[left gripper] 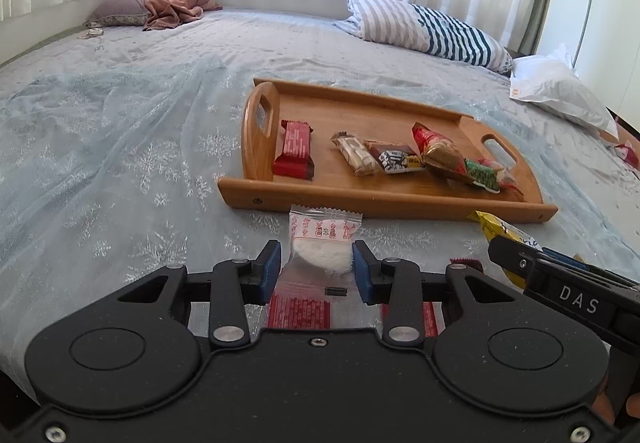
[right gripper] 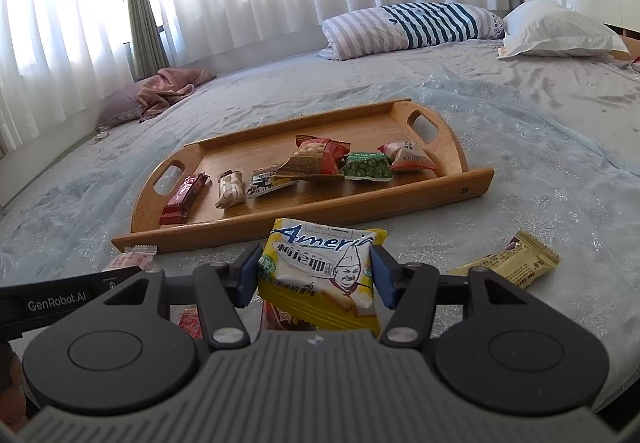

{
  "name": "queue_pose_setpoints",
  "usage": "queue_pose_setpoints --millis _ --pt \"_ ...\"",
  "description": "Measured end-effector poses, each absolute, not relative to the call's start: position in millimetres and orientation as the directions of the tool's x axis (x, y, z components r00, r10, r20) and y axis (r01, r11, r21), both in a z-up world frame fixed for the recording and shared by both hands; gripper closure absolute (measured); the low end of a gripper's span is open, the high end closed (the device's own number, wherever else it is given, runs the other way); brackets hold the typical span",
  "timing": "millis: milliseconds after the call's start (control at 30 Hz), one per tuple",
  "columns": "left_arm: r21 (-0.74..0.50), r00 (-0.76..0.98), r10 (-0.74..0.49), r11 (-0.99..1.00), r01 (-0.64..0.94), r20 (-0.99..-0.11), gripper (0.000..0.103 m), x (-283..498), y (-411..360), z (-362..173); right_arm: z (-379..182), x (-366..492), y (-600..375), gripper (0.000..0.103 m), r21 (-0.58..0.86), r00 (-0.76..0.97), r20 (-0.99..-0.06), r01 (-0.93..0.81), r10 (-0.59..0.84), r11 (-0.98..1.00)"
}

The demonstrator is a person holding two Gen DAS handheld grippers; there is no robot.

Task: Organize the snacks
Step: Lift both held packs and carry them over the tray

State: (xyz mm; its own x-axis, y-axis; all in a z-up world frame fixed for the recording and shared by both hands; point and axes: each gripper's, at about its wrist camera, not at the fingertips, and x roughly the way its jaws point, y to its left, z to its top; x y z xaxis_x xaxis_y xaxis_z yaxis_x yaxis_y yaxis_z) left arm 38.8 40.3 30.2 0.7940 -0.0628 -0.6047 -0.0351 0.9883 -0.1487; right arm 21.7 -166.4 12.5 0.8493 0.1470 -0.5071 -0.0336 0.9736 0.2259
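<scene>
Your left tool [left gripper: 316,267] is closed on a clear packet [left gripper: 322,239] with a white rice cracker inside. Both blue pads touch its sides, and it sits just in front of the near rim of the wooden tray [left gripper: 384,203], above the bed [left gripper: 120,163]. Your right tool [right gripper: 314,273] grips a yellow and white biscuit pack [right gripper: 320,267] in the same way, also just before the tray rim.

I judge both packets to be very light. The film is thin and slippery, and it crinkles, so it may slide between the pads. The cracker inside the clear packet is probably brittle; press only as much as needed. You hold it at the body, where the cracker gives some stiffness, and this seems better than the flat sealed edge. The biscuit pack looks puffed with air and soft; its middle, where you hold it now, is a good place.

Now the count. In the tray there are six snacks: a red bar [left gripper: 294,155], a pale bar [left gripper: 356,157], a brown and white packet [left gripper: 396,159], a red and brown bag [left gripper: 438,153], a green packet [left gripper: 482,175], and a pink and white packet [right gripper: 408,157] at the far end. Outside the tray, a tan packet [right gripper: 508,263] lies on the bed near your right tool. Some red wrappers [left gripper: 298,313] lie under the left tool; how many, I cannot tell.
</scene>
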Motion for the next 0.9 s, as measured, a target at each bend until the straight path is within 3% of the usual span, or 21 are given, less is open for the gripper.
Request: queue_pose_setpoints --millis 900 --pt "-0.206 0.825 -0.167 0.977 0.063 -0.54 0.067 110.5 15.7 83.5 46.6 69.7 -211.7 0.043 0.137 0.902 -0.417 -0.063 0.115 0.989"
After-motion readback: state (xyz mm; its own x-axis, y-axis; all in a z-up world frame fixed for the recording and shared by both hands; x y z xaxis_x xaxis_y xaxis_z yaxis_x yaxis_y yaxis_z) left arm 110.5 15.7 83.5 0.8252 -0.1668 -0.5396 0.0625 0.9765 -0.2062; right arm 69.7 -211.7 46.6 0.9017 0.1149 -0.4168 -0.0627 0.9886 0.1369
